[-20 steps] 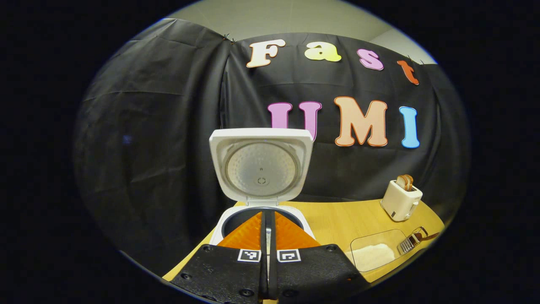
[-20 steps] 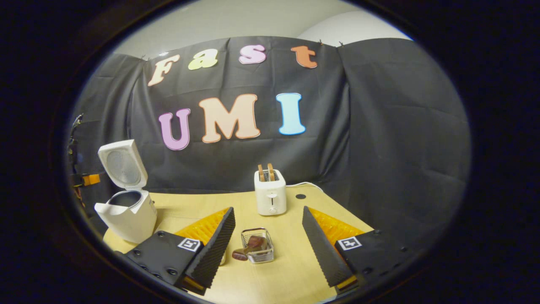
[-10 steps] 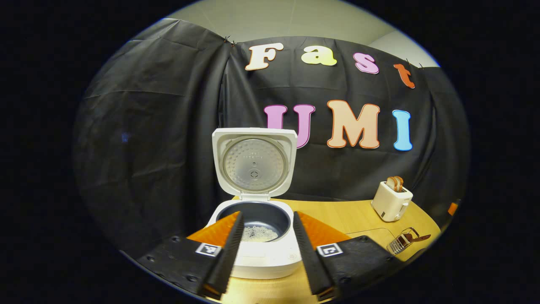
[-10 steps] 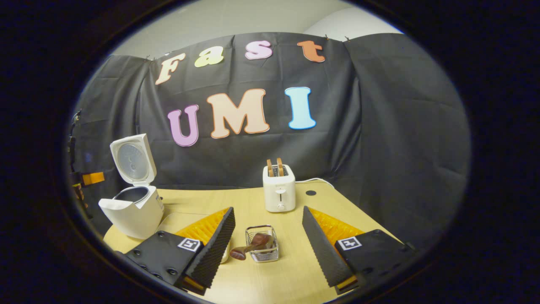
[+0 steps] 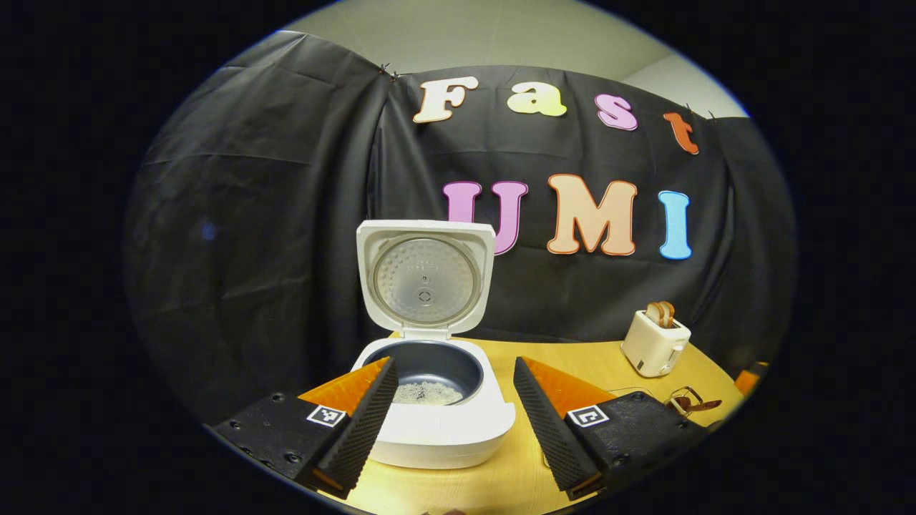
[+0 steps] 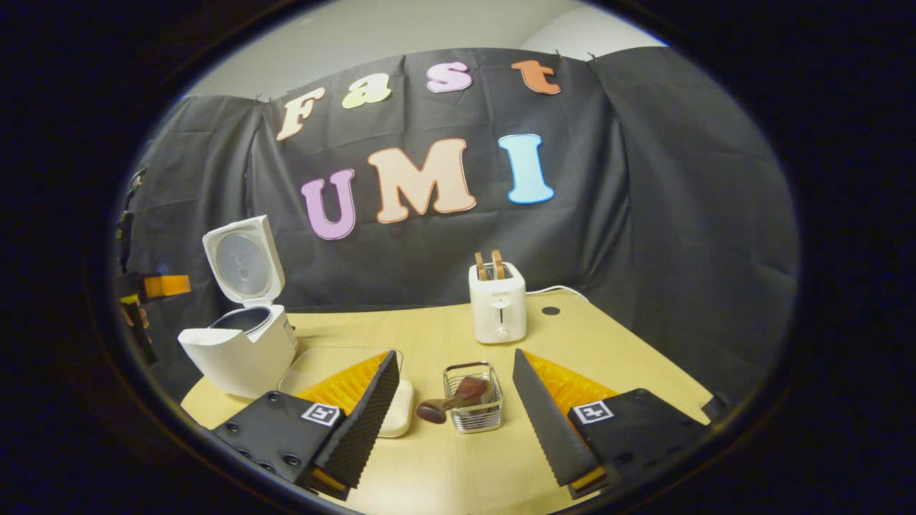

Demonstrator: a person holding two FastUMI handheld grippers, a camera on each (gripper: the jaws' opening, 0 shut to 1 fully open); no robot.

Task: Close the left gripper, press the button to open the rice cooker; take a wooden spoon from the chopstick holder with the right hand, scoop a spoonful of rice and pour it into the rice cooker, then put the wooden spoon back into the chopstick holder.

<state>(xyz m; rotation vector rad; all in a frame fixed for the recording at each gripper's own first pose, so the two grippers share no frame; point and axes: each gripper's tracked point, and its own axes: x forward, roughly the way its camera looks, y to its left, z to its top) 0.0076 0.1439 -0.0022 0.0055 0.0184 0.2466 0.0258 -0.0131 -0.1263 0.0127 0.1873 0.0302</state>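
Left gripper view: left claw (image 5: 452,400) now spread open, backed off from the rice cooker (image 5: 436,415), closed a second ago. Lid (image 5: 425,279) up, some rice in the pot (image 5: 428,393); button step looks done.

Right gripper view: right claw (image 6: 456,400) open, empty, nearer than before to the wire chopstick holder (image 6: 472,398) toward the desk's (image 6: 458,472) front edge. Wooden spoon (image 6: 449,402) lying in it, bowl end over the rim; clear rice tray (image 6: 336,372) just beside; toaster (image 6: 498,306) near the back edge. Spoon pickup likely next.
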